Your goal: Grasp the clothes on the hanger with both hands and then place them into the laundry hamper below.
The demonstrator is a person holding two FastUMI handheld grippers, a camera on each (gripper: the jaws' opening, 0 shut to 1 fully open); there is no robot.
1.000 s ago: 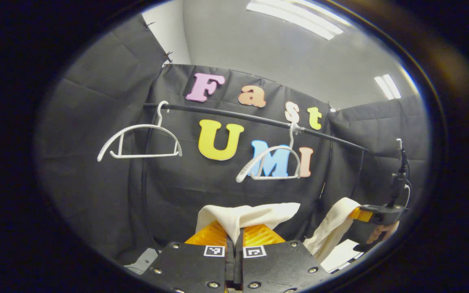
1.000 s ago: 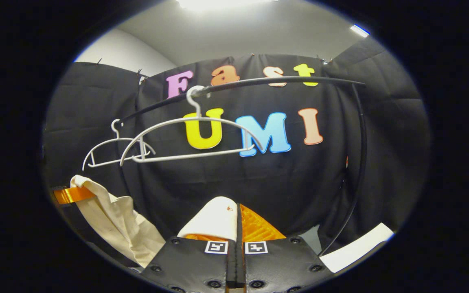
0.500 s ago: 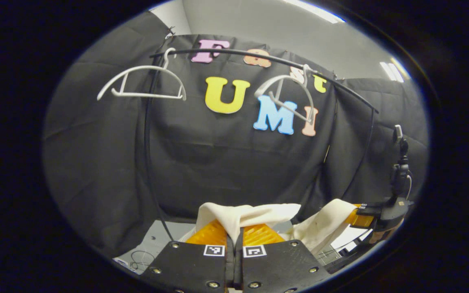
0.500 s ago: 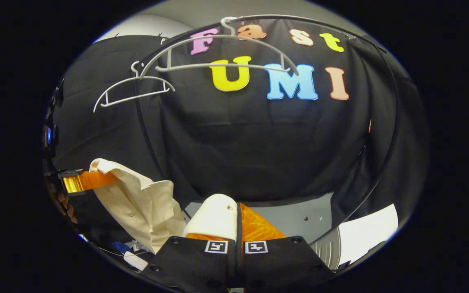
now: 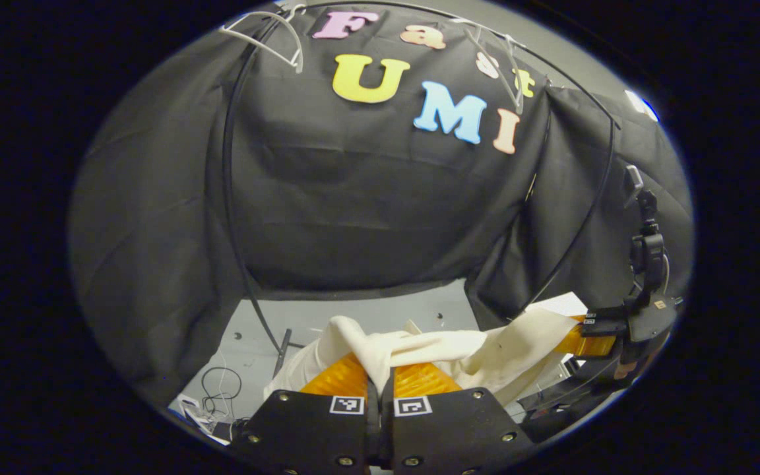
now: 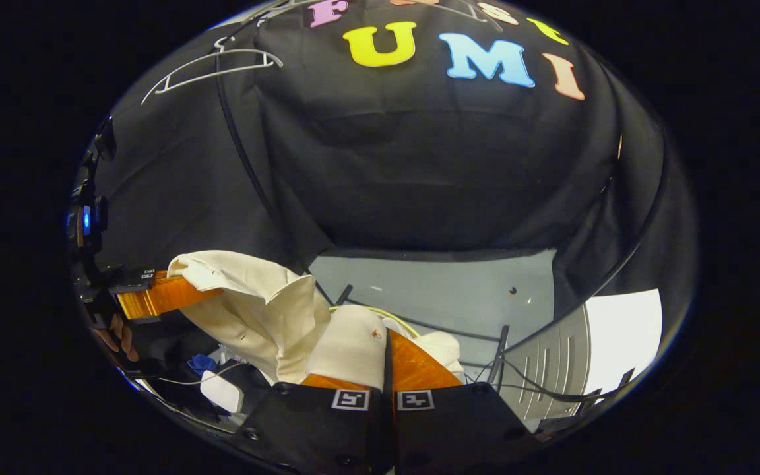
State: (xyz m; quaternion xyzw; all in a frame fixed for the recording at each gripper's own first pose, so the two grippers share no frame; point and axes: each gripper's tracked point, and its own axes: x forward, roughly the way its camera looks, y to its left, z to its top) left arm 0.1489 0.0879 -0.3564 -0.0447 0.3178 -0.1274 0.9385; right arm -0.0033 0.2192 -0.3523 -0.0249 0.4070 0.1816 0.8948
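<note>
A cream garment hangs stretched between my two grippers, off the hangers. In the left gripper view my left gripper is shut on one bunched end of it, and the right gripper grips the other end at the far right. In the right gripper view my right gripper is shut on a fold of the garment, and the left gripper, held by a hand, pinches the far end at the left. A white slatted basket wall stands low on the right.
Two bare white hangers hang on the black rail high above. The rail's curved black posts drop to the grey floor. Loose cables lie on the floor at the lower left.
Both grippers have dropped with the garment still held between them. The hangers and rail have slid to the top of both views, and the grey floor and the basket wall have come into sight.
</note>
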